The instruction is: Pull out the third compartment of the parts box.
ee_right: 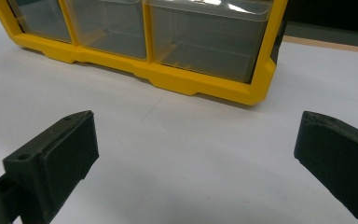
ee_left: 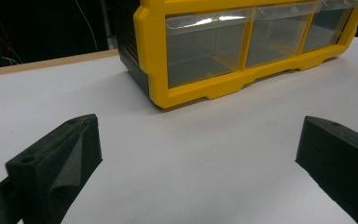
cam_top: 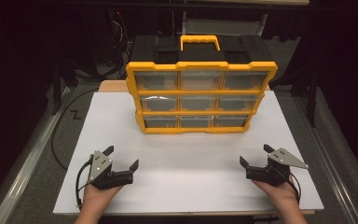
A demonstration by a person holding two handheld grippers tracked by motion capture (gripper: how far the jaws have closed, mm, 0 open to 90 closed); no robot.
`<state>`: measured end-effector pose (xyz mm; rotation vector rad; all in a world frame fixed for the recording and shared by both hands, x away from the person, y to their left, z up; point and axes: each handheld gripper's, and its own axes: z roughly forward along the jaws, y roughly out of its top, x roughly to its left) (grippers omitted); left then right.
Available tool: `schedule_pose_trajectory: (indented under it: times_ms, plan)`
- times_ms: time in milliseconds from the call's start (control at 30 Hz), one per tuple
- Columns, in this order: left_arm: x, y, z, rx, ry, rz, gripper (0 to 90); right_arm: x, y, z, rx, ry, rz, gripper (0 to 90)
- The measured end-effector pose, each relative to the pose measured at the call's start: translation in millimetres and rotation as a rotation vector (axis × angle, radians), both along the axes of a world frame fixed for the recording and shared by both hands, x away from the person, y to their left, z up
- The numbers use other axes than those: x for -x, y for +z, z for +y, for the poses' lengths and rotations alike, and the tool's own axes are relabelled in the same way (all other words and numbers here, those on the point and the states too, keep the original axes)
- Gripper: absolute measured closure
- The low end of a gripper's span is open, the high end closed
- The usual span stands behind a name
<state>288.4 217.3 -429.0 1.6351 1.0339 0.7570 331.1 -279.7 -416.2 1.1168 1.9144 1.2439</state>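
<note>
A yellow and black organizer case with clear drawers and a yellow handle stands upright at the far middle of the white table. My left gripper rests near the front left edge, open, with nothing between its jaws. At the front right my right gripper is open and holds nothing too. In the left gripper view the case shows its lower left corner ahead, beyond the gripper. In the right gripper view the case shows its lower right corner past the gripper.
The white table ends in a wooden strip behind the case. A black cable curls on the grey floor at the left. Dark stands and frames line the back.
</note>
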Motion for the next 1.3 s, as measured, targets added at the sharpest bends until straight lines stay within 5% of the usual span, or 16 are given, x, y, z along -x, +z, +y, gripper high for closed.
schedule_pose_trajectory:
  times_ms: [600,1300]
  plan:
    - [-1.8,-1.4,-2.3,-0.016,0.003,0.003,0.5,-4.9,3.1,9.7,0.024,-0.023,-0.035,0.9]
    - [0.0,-1.4,-5.4,-0.025,-0.01,-0.004,0.5,-53.4,3.0,23.1,0.045,-0.087,-0.054,1.0]
